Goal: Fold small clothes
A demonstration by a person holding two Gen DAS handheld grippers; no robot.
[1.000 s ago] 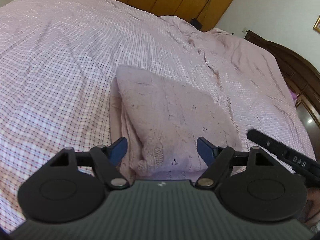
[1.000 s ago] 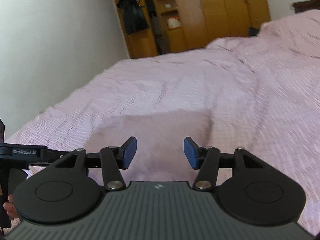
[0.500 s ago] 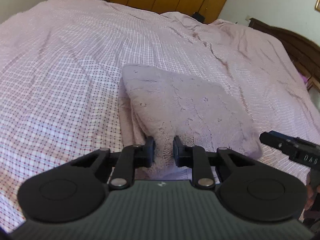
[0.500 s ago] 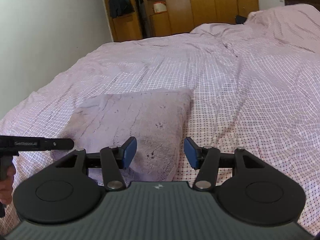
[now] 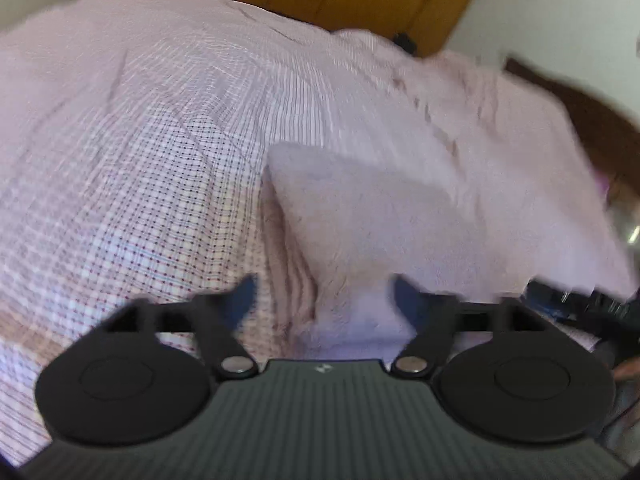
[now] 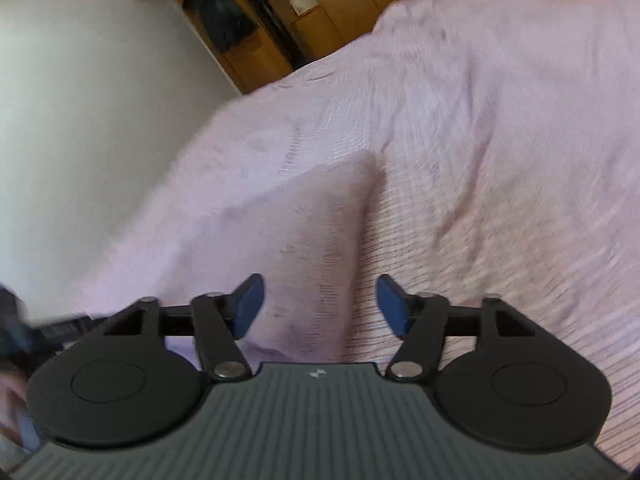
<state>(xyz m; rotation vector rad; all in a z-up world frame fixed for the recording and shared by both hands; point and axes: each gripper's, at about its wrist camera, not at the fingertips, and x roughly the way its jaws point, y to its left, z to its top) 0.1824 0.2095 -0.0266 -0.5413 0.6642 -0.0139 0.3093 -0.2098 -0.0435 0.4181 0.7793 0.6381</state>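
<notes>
though folded, garment (image 5: 372,216) between gaping jaws

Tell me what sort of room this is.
Most likely a bedroom: a wide bed under a pink checked bedspread, wooden wardrobes against the wall, and a folded knit garment lying on the bed.

No words or numbers can be read. Only a small white logo mark sits on the ribbed grey body of the left gripper (image 5: 322,295) and the right gripper (image 6: 319,299).
</notes>
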